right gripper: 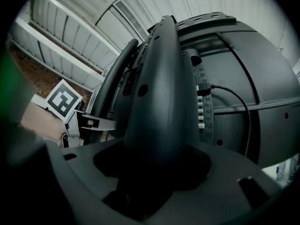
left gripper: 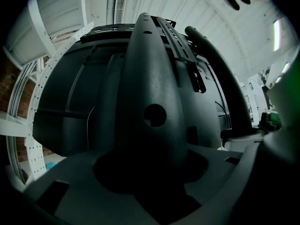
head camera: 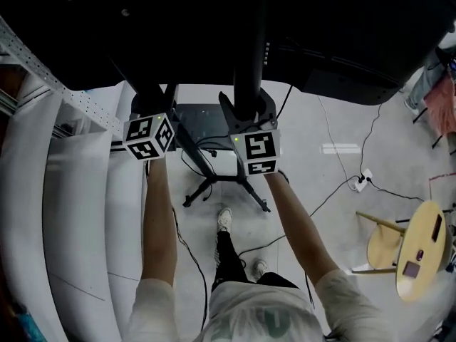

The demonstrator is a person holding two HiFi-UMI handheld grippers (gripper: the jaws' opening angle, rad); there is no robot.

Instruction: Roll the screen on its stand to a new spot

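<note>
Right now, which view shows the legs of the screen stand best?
The head view: the stand's legs spread on the floor, in full sight. Both gripper views show only upright posts and the screen's back, no legs.
</note>
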